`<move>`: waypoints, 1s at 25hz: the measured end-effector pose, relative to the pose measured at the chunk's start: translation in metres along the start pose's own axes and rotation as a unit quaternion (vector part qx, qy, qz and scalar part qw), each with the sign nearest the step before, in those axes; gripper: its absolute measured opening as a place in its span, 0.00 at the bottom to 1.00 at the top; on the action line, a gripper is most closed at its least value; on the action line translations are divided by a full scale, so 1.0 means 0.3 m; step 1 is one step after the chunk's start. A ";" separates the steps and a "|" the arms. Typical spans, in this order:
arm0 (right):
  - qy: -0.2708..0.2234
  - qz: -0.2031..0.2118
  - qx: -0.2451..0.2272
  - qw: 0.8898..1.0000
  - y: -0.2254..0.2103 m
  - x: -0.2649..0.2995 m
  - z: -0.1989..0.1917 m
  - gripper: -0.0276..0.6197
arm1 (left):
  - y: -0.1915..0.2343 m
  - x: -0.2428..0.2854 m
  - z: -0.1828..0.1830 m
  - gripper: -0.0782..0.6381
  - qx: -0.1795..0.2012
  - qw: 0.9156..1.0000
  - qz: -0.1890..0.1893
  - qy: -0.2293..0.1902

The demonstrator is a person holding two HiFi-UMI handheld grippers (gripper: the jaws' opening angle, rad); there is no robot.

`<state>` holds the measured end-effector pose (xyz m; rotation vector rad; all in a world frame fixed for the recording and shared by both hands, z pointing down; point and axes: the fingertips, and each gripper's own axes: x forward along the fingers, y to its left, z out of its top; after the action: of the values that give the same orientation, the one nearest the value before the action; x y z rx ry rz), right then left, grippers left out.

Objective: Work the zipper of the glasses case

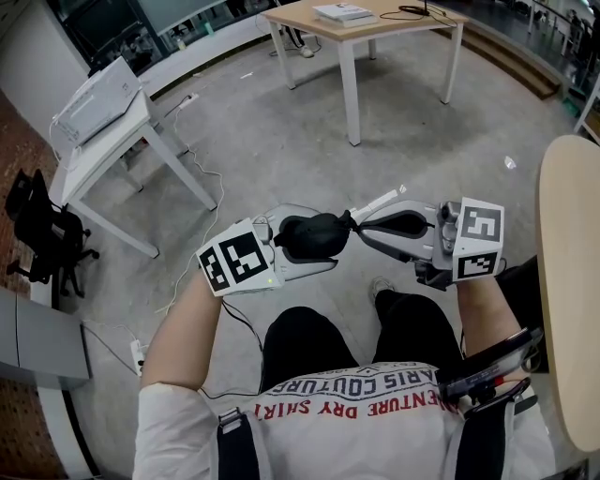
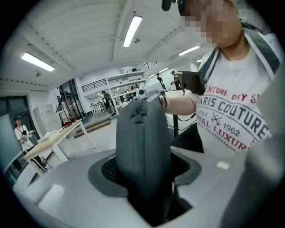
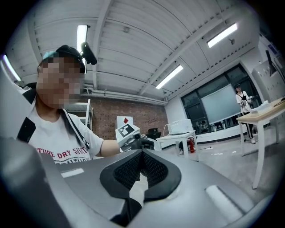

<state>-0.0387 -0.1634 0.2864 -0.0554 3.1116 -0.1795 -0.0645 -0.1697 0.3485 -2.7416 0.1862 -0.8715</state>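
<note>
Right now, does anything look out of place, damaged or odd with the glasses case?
Nothing stands out. The glasses case sits clamped in the left tongs and looks intact; the right tongs are closed at its end.

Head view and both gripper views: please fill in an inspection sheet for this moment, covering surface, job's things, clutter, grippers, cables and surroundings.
Surface: none in use; the glasses case is held in the air above the person's lap and the grey floor.
Job's things: dark glasses case, its zipper line turned toward the left gripper's camera.
Clutter: small white scrap on the floor.
Grippers: left gripper shut on the glasses case; right gripper shut, tips at the case's end; a grip on the zipper pull cannot be confirmed.
Cables: white cable across the floor; power strip lower left.
Surroundings: wooden table, white table, black chair.
</note>
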 end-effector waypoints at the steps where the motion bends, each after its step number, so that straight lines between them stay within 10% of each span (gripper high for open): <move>1: -0.007 0.005 0.007 1.000 0.002 0.000 0.011 0.04 | -0.003 -0.005 0.012 0.45 -0.012 1.000 -0.006 -0.014; 25: -0.113 0.069 0.118 0.984 0.012 -0.007 0.111 0.04 | -0.008 -0.065 0.177 0.45 -0.142 0.957 -0.062 -0.244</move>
<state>-0.0359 -0.1635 0.2529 0.1346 2.8328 -0.4985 -0.0495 -0.1526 0.2968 -3.1621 0.0447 -0.1776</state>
